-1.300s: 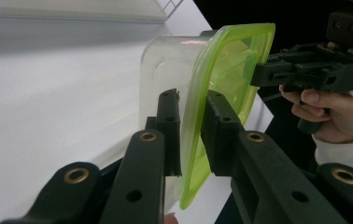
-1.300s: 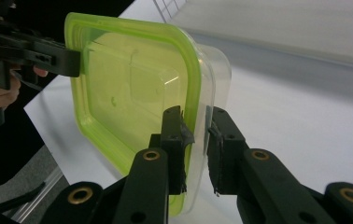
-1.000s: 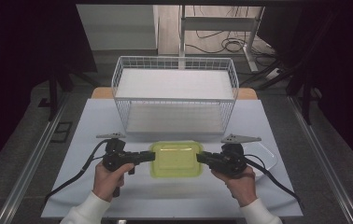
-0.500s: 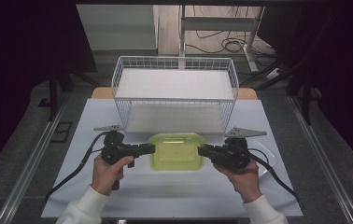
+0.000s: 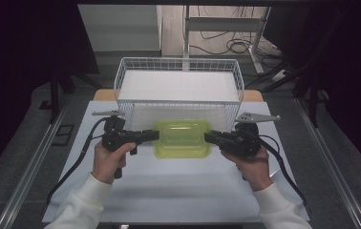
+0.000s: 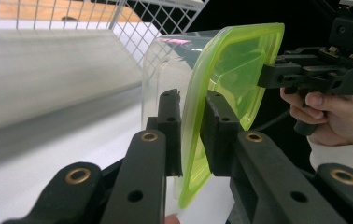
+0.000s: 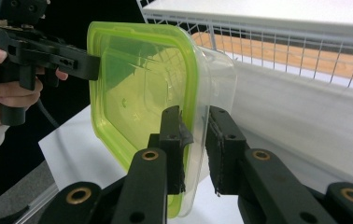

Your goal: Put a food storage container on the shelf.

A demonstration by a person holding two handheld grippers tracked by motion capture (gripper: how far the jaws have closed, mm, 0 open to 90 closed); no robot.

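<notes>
The 2 grippers, left gripper [image 5: 152, 135] and right gripper [image 5: 210, 137], hold a green-lidded container [image 5: 182, 138] between them above the tabletop [image 5: 178, 191], jaws clamped on its opposite rims, just before the wire basket [image 5: 178, 78].

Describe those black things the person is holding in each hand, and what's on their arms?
Each hand grips a matte black pistol-shaped tool: the left gripper and the right gripper. Each ends in two blocky black jaws on linkage arms with brass-coloured pivot pins, carries a grey three-cornered plate on top, and trails a black cable. The sleeves are white with ribbed cuffs.
</notes>
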